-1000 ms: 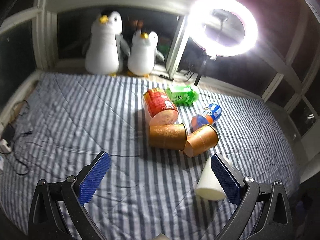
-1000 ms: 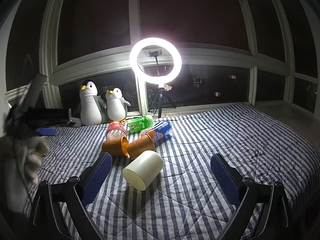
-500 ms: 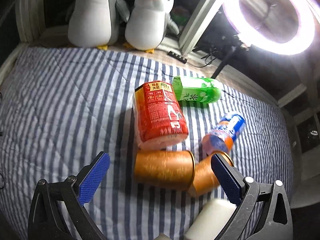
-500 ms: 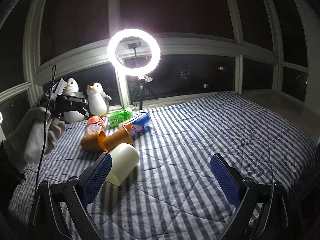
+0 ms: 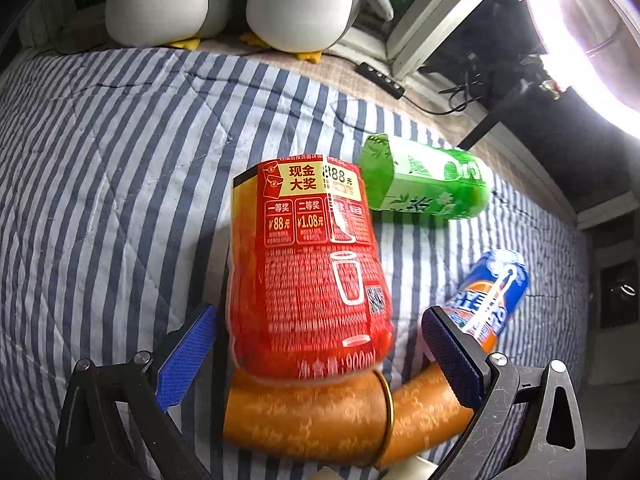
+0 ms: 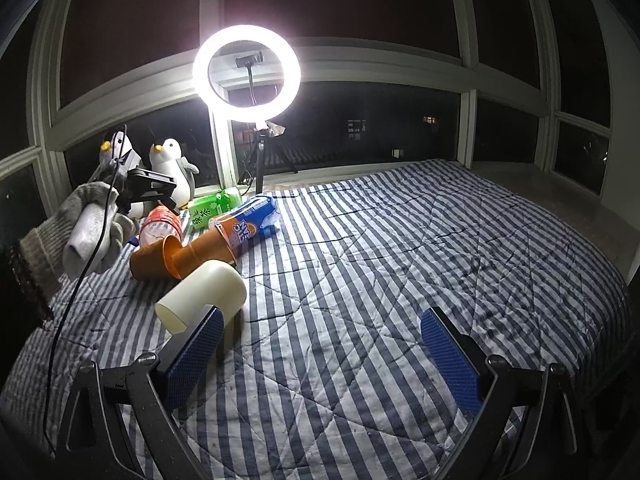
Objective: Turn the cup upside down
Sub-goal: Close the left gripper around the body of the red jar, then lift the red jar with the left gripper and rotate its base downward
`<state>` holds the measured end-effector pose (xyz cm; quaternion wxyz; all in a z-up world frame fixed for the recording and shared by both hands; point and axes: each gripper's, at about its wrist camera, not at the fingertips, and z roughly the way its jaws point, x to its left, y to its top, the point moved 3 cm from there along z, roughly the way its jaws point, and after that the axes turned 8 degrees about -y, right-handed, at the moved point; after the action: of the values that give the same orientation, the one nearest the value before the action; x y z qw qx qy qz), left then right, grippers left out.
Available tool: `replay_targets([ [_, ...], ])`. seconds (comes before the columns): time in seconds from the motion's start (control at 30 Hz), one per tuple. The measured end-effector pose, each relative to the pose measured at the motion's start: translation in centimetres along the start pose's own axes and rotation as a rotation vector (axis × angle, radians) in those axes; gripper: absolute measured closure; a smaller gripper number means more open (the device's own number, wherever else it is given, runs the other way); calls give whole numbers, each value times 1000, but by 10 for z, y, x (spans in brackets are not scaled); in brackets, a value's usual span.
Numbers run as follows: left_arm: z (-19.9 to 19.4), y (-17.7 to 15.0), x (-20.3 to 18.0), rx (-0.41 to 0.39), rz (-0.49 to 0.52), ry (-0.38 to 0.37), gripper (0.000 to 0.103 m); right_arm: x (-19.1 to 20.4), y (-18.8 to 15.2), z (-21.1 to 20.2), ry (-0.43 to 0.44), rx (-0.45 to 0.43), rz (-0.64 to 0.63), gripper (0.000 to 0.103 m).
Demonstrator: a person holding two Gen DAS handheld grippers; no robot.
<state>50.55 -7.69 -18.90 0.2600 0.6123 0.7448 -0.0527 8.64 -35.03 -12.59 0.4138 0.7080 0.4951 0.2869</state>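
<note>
Two brown-gold cups (image 5: 308,420) lie on their sides on the striped bedspread, the second cup (image 5: 424,408) angled against the first. They also show in the right wrist view (image 6: 152,262). A cream cup (image 6: 204,294) lies on its side nearer the right gripper. My left gripper (image 5: 316,360) is open, low over the red bottle (image 5: 316,276) and the first brown cup, its jaws wide on either side. My right gripper (image 6: 320,364) is open and empty over bare bedspread, the cream cup by its left finger (image 6: 192,356).
A green bottle (image 5: 428,184) and a blue-orange bottle (image 5: 488,300) lie beside the red one. Two penguin toys (image 5: 224,4) stand at the window sill. A bright ring light (image 6: 246,74) stands on a tripod behind the bed. The gloved left hand (image 6: 80,236) shows in the right wrist view.
My left gripper has moved forward and down toward the red bottle and brown cups, which now fill its view. The right gripper has shifted slightly, its view turning a little.
</note>
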Motion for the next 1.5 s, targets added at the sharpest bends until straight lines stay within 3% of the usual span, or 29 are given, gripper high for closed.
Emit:
replay_targets([
  [0.2, 17, 6, 5, 37, -33, 29, 13, -4, 2, 2, -7, 2, 3, 6],
  [0.37, 22, 8, 5, 34, -41, 10, 14, -8, 4, 1, -15, -1, 8, 6],
  [0.73, -3, 13, 19, -21, -42, -2, 14, -11, 5, -1, -14, -3, 18, 6],
  [1.03, -48, 6, 43, -58, -20, -29, 14, -3, 6, -1, 7, -2, 27, 6],
  [1.27, -93, -21, 66, -71, 0, -55, 14, 9, 6, -7, 41, -8, 22, 6],
  [1.5, -126, -86, 82, -42, 32, -101, 14, 19, 8, -15, 75, -18, 18, 6],
])
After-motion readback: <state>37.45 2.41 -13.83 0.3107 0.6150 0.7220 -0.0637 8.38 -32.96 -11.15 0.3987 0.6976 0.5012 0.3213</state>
